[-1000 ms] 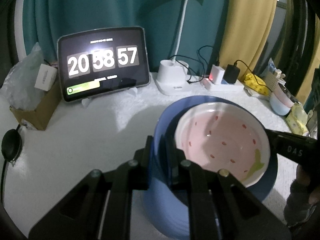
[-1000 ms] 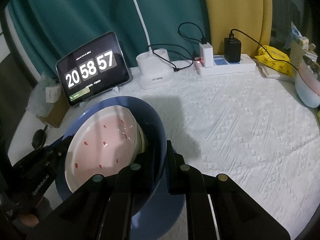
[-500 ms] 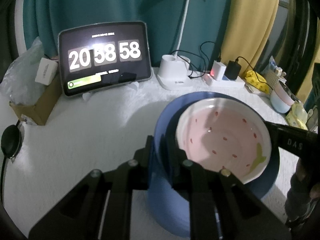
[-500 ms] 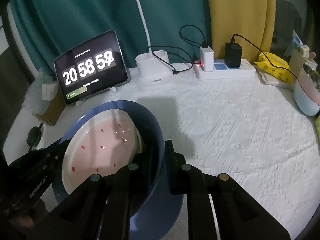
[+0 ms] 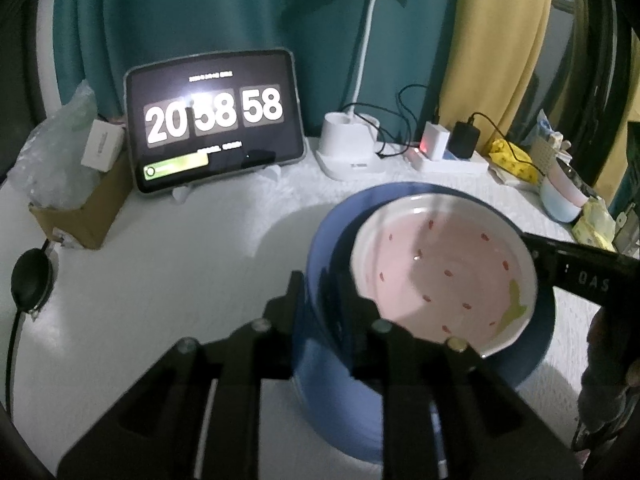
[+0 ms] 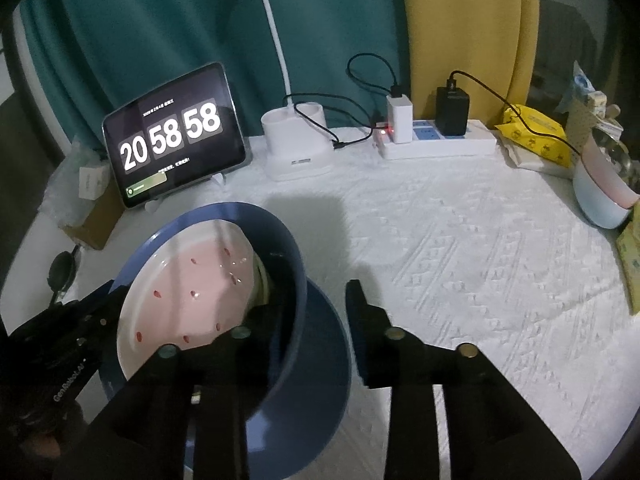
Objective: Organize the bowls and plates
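Observation:
A deep blue bowl (image 5: 344,384) stands on the white cloth, with a pink plate (image 5: 440,276) with red specks lying tilted inside it. My left gripper (image 5: 324,296) straddles the bowl's near wall. Its jaws are opening and sit slightly off the wall. In the right wrist view my right gripper (image 6: 316,288) straddles the opposite wall of the blue bowl (image 6: 312,380). Its jaws are opening too, one finger inside the bowl beside the pink plate (image 6: 188,292). The outer finger (image 6: 360,312) stands clear of the wall, with cloth showing in the gap.
A tablet clock (image 6: 176,136), a white lamp base (image 6: 296,148) and a power strip (image 6: 436,144) with chargers line the back. A cardboard box (image 5: 88,204) sits far left. A pale blue and pink bowl (image 6: 600,196) and yellow packets (image 6: 536,132) are at the right.
Both grippers' jaws have spread apart on the bowl's rim. The right gripper's outer finger has come off the bowl wall. The bowl and plate have stayed in place.

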A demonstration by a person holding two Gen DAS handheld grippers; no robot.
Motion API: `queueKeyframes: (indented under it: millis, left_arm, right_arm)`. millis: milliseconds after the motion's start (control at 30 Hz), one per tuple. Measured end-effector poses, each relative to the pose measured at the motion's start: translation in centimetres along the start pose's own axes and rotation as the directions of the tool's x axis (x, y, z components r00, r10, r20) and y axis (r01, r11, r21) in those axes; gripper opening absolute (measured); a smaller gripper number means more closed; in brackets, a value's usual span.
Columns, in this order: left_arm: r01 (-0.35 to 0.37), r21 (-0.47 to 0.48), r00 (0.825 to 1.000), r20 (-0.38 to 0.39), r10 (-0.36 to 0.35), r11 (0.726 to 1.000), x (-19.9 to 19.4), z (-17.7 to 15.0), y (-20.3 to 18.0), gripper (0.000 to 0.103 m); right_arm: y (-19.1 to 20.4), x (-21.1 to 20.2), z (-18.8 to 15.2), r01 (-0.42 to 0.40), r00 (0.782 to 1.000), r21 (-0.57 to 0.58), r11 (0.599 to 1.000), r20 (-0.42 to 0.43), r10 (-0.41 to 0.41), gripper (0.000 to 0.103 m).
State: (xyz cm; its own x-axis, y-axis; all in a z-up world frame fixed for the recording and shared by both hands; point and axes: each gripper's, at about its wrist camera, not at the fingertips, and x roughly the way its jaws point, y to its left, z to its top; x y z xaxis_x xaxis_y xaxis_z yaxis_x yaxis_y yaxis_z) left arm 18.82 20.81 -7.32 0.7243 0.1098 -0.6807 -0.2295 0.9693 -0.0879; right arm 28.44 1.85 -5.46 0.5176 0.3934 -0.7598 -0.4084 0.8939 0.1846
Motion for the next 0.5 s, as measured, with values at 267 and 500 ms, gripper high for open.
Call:
queueKeyframes:
  millis: [267,500]
  left_arm:
    - [-0.045,-0.003,0.998,0.044,0.045,0.999,-2.1,-0.2,-0.2,0.036]
    - [-0.096,0.005,0.984,0.151,0.094,0.995,-5.0,-0.6,-1.0,0.068]
  right_arm:
    - [-0.2,-1.3,-0.6,0.0,1.0,-0.007,1.0,0.014,0.0,0.042]
    - [-0.4,-2.7,-1.2,0.005,0.999,-0.008,1.0,0.035,-0.005,0.044]
